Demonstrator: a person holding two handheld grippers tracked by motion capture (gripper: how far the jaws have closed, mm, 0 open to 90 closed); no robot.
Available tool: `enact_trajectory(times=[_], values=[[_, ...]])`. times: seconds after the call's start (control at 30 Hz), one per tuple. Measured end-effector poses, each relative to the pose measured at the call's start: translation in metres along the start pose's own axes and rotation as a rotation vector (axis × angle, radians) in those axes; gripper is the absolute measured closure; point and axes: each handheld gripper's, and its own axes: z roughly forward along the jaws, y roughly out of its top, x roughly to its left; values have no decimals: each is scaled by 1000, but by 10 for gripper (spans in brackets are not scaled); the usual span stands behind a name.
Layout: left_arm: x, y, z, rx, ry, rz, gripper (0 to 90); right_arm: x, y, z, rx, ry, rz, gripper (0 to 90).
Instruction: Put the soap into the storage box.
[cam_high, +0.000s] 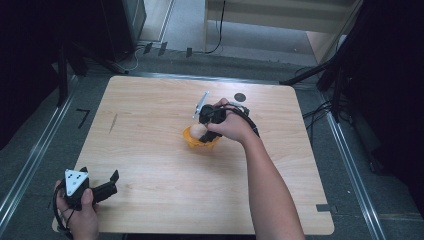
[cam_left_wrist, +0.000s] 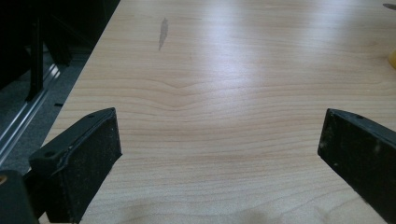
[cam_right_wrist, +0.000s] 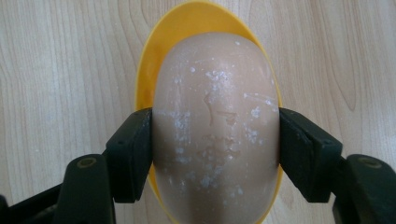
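A tan egg (cam_right_wrist: 215, 126) speckled with white sits over a yellow cup (cam_right_wrist: 187, 28), and my right gripper (cam_right_wrist: 215, 144) is shut on it, a black pad pressed against each side. In the high view the egg (cam_high: 198, 131) and the yellow cup (cam_high: 192, 142) lie at the middle of the wooden table (cam_high: 150, 160), with the right gripper (cam_high: 207, 129) held from above by a hand. My left gripper (cam_high: 111, 181) rests at the table's near left corner in the other hand. Its jaws stand wide apart over bare wood, so the left gripper (cam_left_wrist: 219, 154) is open.
A small black disc (cam_high: 240, 97) lies on the table behind the right hand. A dark streak (cam_left_wrist: 162, 32) marks the wood at the far left. Metal rails (cam_high: 30, 155) and cables run along the floor on both sides of the table.
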Motion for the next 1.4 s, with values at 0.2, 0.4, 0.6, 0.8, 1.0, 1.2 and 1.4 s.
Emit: enact_trajectory(times=[0.2, 0.4, 0.6, 0.8, 1.0, 1.2, 1.4], values=[[0, 0, 0, -1, -1, -3, 0, -1, 0, 1, -5, 3, 10, 328], [1, 0, 0, -2, -4, -7, 0, -1, 1, -4, -26, 21, 30, 287], [1, 0, 0, 1, -4, -6, 0, 2, 1, -9, -34, 6, 27, 259], [0, 0, 0, 0, -1, -5, 0, 7, 1, -17, -48, -4, 42, 189], [0, 0, 0, -5, 0, 1, 0, 12, -10, -25, -101, -49, 90, 121], [-1, 0, 0, 1, 1, 8, 0, 17, -31, -30, -109, -74, 157, 52], [-1, 0, 0, 2, 5, 11, 0, 23, -47, -35, -134, -70, 194, 12]])
